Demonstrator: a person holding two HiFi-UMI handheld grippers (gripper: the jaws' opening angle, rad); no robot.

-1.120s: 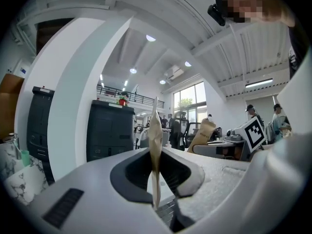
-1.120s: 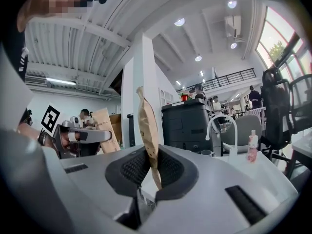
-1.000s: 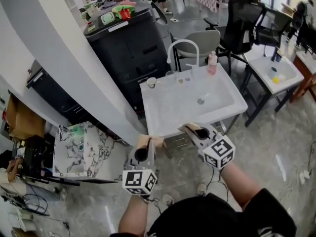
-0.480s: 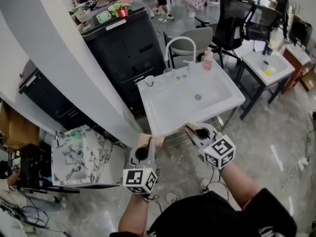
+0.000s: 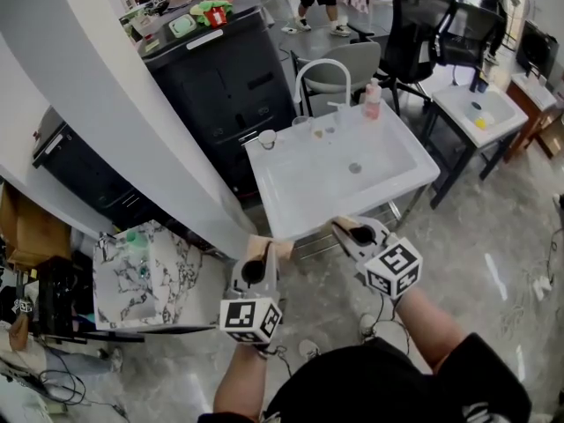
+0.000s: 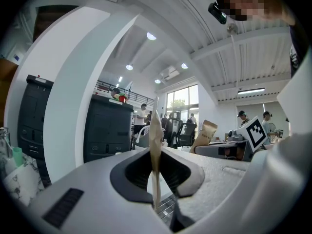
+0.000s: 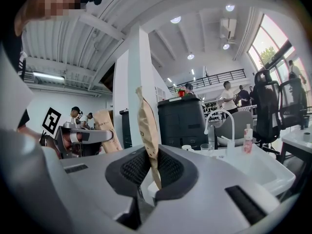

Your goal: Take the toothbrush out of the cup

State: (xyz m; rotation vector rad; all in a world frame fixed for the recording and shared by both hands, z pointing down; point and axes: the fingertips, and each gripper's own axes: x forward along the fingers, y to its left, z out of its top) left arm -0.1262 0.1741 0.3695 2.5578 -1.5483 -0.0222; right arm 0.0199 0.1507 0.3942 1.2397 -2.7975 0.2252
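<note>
A white sink [image 5: 326, 183] stands ahead of me. On its back rim are a small white cup [image 5: 267, 139] and two clear glasses [image 5: 302, 129], seen again in the right gripper view as the cup [image 7: 186, 148] and a glass [image 7: 206, 147]. No toothbrush can be made out at this distance. My left gripper [image 5: 264, 249] is held level just short of the sink's front left corner, shut, tan pads [image 6: 155, 130] pressed together with nothing between them. My right gripper [image 5: 339, 227] is at the front edge, also shut and empty, pads [image 7: 146, 126] touching.
A curved white faucet [image 5: 322, 73] and a pink bottle [image 5: 372, 102] stand at the sink's back. A black cabinet [image 5: 225, 86] is behind it, a white pillar [image 5: 115, 104] to the left, a marble-topped table [image 5: 141, 271] lower left, office chairs [image 5: 423, 33] and a small white table [image 5: 480, 113] to the right.
The head view has swung a little, so the sink sits slightly further left. Both grippers keep their place in the picture and stay shut.
</note>
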